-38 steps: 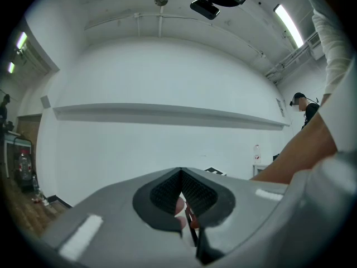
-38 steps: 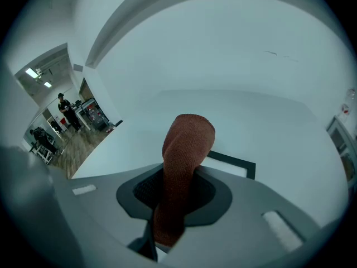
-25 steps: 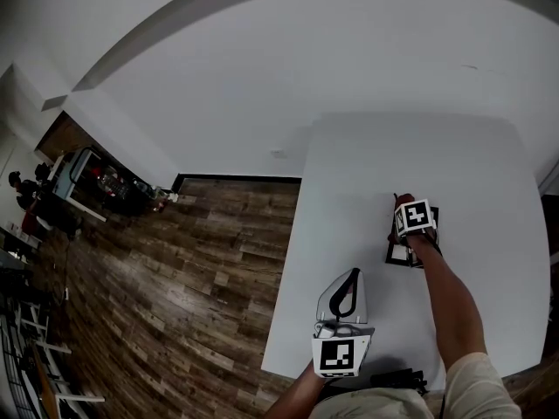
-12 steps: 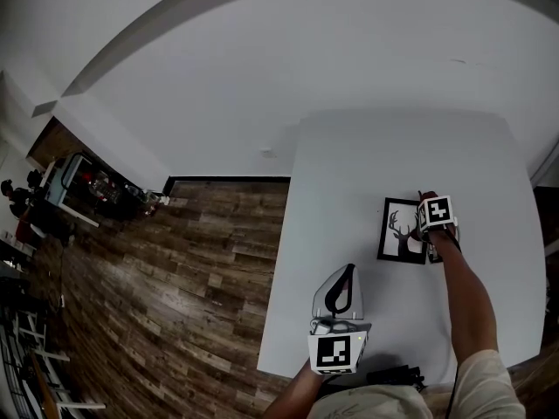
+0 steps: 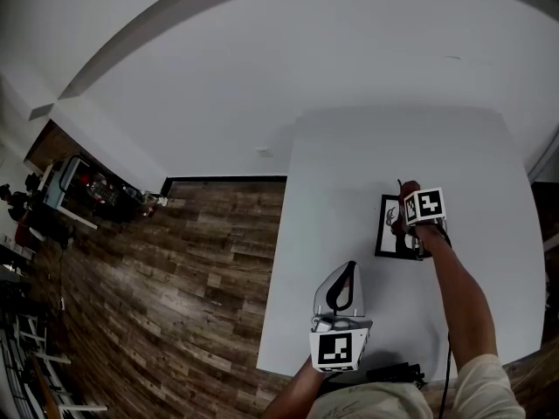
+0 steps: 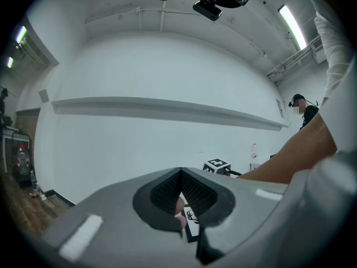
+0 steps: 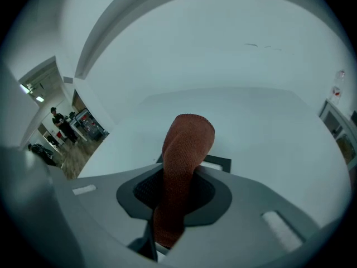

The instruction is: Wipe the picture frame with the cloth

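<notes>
The right gripper point(image 7: 178, 190) is clamped on a rust-red cloth point(image 7: 187, 144), which sticks out past the jaw tips. Directly under those tips lies the black picture frame point(image 5: 385, 227), flat on the white table point(image 5: 349, 164), long axis running away from the person (an antlered silhouette shows inside). The left gripper point(image 6: 181, 173), nearer the person, has its jaws meeting at the tips.
</notes>
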`<state>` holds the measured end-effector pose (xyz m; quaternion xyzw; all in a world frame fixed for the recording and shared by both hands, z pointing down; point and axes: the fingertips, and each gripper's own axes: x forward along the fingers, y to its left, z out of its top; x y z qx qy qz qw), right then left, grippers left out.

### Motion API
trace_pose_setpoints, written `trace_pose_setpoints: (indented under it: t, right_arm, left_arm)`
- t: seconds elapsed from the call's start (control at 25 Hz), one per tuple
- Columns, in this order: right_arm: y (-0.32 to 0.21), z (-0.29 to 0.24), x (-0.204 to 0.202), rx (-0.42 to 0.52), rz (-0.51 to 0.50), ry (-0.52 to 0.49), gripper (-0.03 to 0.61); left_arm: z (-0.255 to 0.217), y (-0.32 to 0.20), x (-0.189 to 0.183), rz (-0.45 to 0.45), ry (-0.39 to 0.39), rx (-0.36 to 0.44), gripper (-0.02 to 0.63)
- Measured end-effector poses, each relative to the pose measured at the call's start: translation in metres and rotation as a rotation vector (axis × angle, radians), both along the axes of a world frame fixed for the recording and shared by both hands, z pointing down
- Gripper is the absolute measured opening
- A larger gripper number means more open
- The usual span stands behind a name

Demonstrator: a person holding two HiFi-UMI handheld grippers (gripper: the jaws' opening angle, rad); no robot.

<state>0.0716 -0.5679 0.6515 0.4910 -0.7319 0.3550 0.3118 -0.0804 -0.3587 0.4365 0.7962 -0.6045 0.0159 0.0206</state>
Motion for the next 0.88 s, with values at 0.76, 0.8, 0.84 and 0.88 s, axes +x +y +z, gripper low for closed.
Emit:
trace_pose_setpoints:
  t: [0.76,0.8,0.84,0.88]
  right_arm:
    - [0.033,0.05,-0.036,-0.112,-0.031,-0.001,0.107]
    - [0.034,0.051,-0.028,-0.112,-0.028,0.007,0.107]
    - [0.034,0.051,-0.02,-0.111,-0.024,0.017,0.107]
    - [0.035,0.051,-0.011,-0.11,-0.017,0.028,0.107]
  left_arm:
    - [0.008,0.003,-0.011,-0.019,0.002,-0.039,0.0]
    - [0.008,0.003,-0.01,-0.02,0.009,-0.038,0.0]
    - [0.009,0.002,-0.009,-0.021,0.015,-0.032,0.0]
    - [0.009,0.0,-0.008,-0.02,0.019,-0.021,0.0]
